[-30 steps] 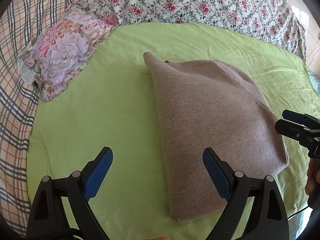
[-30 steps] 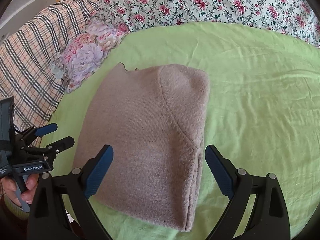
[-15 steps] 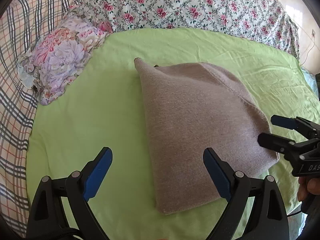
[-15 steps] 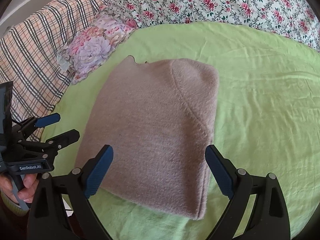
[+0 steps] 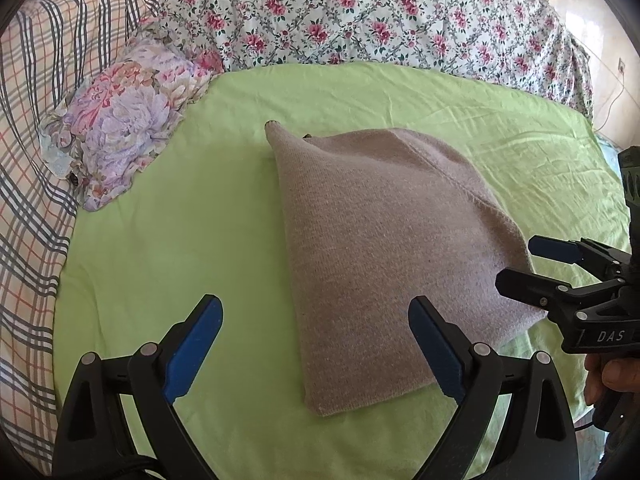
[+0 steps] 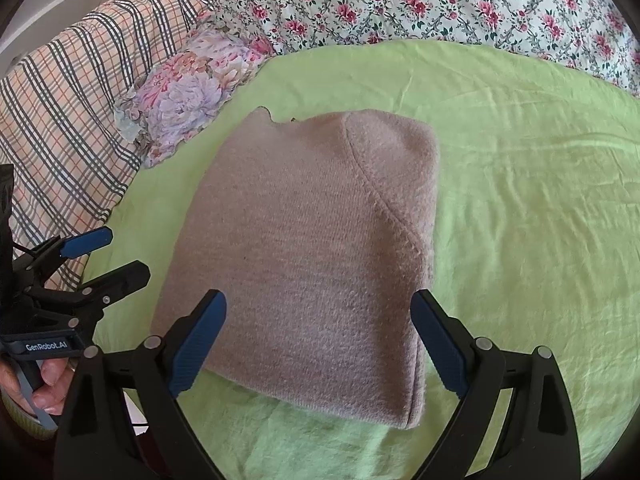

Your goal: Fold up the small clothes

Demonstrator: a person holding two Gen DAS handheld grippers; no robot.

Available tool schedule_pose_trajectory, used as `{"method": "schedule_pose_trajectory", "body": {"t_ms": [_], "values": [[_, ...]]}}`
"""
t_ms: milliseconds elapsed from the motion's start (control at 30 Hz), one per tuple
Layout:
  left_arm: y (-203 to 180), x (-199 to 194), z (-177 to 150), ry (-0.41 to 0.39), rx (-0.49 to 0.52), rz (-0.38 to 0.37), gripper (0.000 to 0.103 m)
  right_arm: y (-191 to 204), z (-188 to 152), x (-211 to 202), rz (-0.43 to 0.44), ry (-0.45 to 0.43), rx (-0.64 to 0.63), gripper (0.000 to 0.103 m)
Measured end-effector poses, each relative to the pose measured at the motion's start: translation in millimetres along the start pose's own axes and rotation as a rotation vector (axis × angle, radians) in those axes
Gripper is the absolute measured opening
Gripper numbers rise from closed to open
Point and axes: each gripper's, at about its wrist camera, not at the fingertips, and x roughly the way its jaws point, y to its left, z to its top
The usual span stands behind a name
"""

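Observation:
A folded taupe knit garment (image 5: 384, 248) lies flat on the green sheet (image 5: 168, 240); it also shows in the right wrist view (image 6: 312, 264). My left gripper (image 5: 316, 344) is open and empty, held above the garment's near left edge; it shows in the right wrist view (image 6: 108, 256) at the left, clear of the fabric. My right gripper (image 6: 320, 344) is open and empty above the garment's near edge; it shows in the left wrist view (image 5: 516, 260) at the garment's right corner.
A small floral pillow (image 5: 124, 120) lies at the sheet's far left, also in the right wrist view (image 6: 192, 88). A rose-print quilt (image 5: 360, 12) runs along the back. A plaid blanket (image 5: 28, 160) borders the left side.
Both grippers have drawn back and up from the garment, which lies still. The right gripper has come further into the left wrist view.

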Motion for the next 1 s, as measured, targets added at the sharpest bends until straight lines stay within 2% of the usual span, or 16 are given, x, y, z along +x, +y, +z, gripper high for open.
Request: {"method": "schedule_pose_trajectory", "body": {"t_ms": [1000], "values": [[1.4,-2.9,-5.6,-0.003,0.0,-0.003,0.096,7.2,-3.3,-6.8,0.001,-0.007,-0.011,0.094]]}}
